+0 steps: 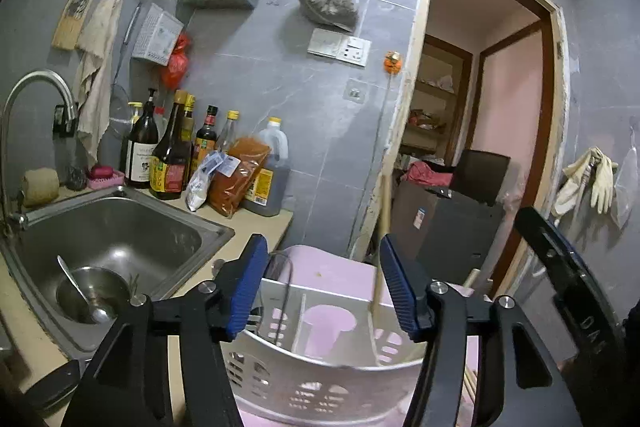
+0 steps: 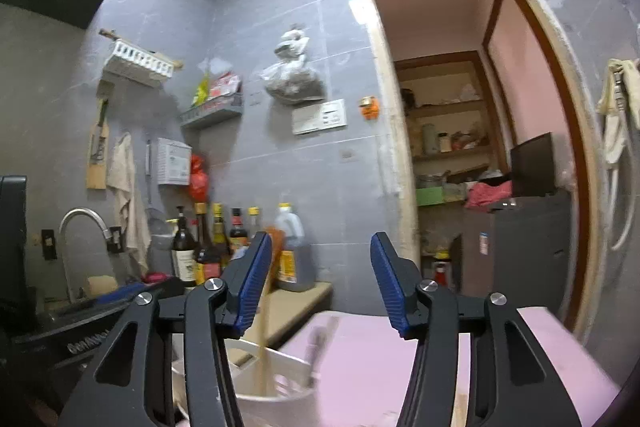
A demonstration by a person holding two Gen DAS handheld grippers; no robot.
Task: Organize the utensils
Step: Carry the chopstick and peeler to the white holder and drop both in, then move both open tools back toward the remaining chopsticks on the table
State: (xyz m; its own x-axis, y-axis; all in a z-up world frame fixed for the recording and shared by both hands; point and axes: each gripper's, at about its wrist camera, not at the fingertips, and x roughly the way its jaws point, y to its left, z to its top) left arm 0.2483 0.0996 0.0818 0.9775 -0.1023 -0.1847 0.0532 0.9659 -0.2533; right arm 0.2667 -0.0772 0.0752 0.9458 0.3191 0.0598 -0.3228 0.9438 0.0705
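Left claw (image 1: pixel 324 287) and right claw (image 2: pixel 316 283) are held wide apart, empty, above the white utensil basket (image 1: pixel 320 383) at bottom centre. The sink spoon (image 1: pixel 80 291) should be gripped by its handle.

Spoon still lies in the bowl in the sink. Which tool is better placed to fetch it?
Probably left tool: open, and its view shows the spoon in the sink nearby. The right tool, also open, does not see it.

Basket (image 1: pixel 320 383) mouth open between upright stick (image 1: pixel 378 291) and metal utensil (image 1: pixel 286 291).
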